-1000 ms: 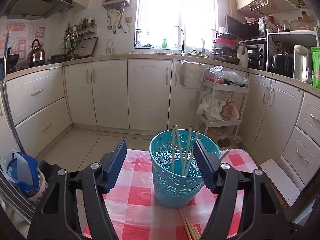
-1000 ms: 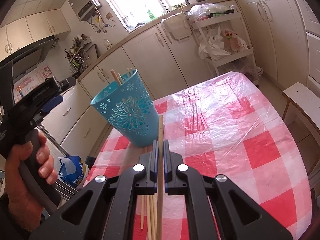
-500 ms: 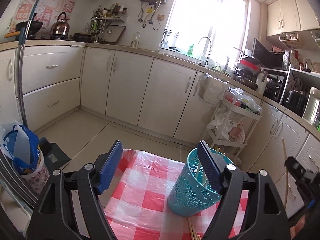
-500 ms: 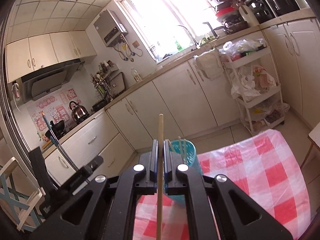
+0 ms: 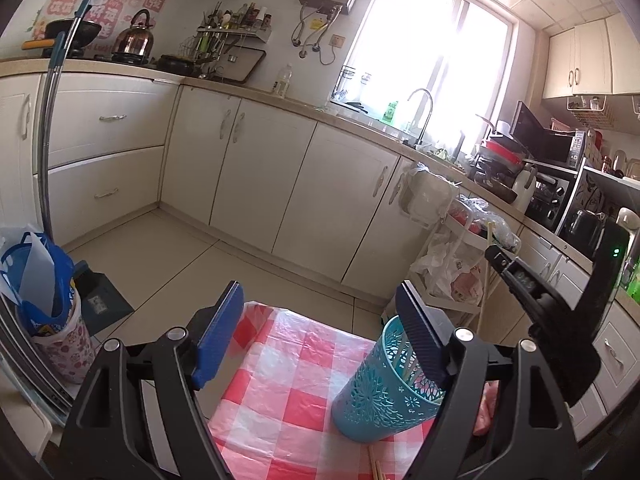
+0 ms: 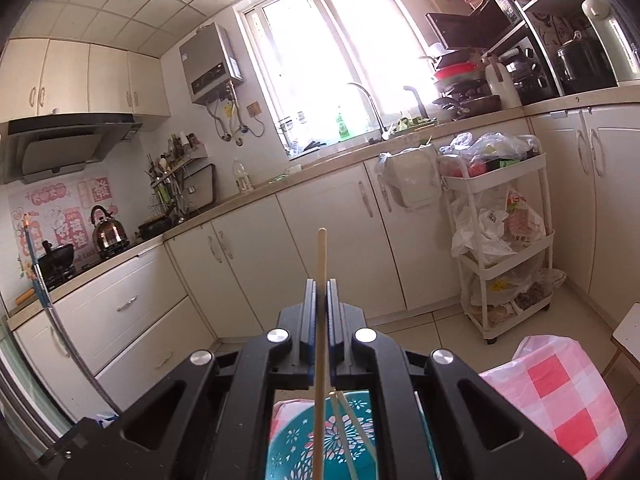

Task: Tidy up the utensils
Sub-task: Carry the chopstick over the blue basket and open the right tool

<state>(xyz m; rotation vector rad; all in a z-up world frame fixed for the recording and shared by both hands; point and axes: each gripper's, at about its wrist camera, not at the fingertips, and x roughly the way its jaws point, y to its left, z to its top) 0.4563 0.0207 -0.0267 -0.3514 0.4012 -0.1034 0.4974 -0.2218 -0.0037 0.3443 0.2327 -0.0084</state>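
Note:
A teal cut-out basket (image 5: pixel 380 392) stands on the red-checked tablecloth (image 5: pixel 288 384) with several wooden chopsticks in it. My left gripper (image 5: pixel 320 336) is open and empty, held above the cloth to the left of the basket. My right gripper (image 6: pixel 320 292) is shut on a wooden chopstick (image 6: pixel 321 320) and holds it upright right above the basket (image 6: pixel 320 440), its lower end down at the basket's mouth. The right gripper also shows in the left wrist view (image 5: pixel 532 284), above the basket. Loose chopsticks (image 5: pixel 376 468) lie on the cloth near the basket's foot.
White kitchen cabinets (image 5: pixel 280 184) and a tiled floor lie beyond the table. A white rolling cart (image 6: pixel 504 240) with bags stands at the right. A blue bag in a flowered bin (image 5: pixel 48 312) sits left of the table. A white stool edge (image 6: pixel 628 332) is at the far right.
My right gripper has lifted the chopstick from the table and carried it over the basket. My left gripper has swung left and drawn back, so the basket now sits to its right.

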